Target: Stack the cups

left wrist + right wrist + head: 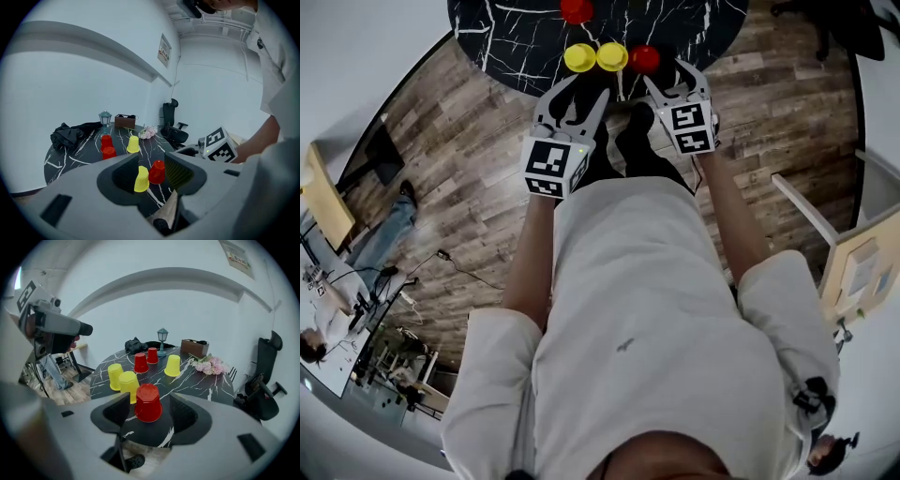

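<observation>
Upside-down red plastic cup at black marble counter's near edge, between right gripper's wide-apart fingers, untouched. Left gripper fingers half-spread, empty. Cup looks light, thin, crushable: pinch sidewalls gently.

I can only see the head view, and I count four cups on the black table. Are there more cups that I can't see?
Observer: Yes, the right gripper view shows six. Behind the nearest red cup and two yellow cups stand two more red cups and another yellow cup.
Operator: Is any cup stacked yet?
Observer: No. All six are upside down, and none sits on another.
Operator: What else is there?
Observer: At the far side there are a little lantern, a brown box, pink flowers and a black cloth.
</observation>
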`<state>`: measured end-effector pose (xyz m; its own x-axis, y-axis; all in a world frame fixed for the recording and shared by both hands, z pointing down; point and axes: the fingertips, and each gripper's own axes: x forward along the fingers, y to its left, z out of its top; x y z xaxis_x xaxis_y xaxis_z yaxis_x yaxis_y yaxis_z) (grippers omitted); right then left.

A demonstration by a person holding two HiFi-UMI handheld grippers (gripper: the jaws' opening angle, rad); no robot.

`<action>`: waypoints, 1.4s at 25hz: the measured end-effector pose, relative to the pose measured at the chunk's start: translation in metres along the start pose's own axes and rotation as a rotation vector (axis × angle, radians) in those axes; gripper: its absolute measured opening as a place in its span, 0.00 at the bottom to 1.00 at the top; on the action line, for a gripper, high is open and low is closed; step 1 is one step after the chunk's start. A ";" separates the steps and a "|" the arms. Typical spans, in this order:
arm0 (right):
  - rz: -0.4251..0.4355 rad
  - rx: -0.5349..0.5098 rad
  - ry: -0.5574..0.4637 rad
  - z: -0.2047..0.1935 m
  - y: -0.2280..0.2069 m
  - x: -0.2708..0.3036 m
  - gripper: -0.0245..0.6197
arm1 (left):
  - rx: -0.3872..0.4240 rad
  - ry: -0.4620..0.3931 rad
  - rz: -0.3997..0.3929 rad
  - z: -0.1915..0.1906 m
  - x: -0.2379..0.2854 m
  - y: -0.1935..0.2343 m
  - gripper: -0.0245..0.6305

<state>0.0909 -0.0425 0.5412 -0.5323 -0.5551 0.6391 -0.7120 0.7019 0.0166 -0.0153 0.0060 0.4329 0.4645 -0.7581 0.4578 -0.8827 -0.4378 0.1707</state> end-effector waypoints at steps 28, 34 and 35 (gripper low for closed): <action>-0.410 0.301 -0.040 0.051 0.013 -0.046 0.44 | 0.166 0.034 -0.255 0.026 0.092 0.122 0.35; -0.446 0.336 -0.007 0.040 0.014 -0.052 0.44 | 0.205 0.100 -0.249 0.011 0.114 0.137 0.37; -0.450 0.343 -0.002 0.038 0.013 -0.052 0.44 | 0.216 0.117 -0.249 0.007 0.118 0.139 0.37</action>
<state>0.0918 -0.0209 0.4787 -0.1422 -0.7671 0.6256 -0.9769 0.2106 0.0362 -0.0829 -0.1478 0.5048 0.6411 -0.5600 0.5249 -0.7021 -0.7040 0.1065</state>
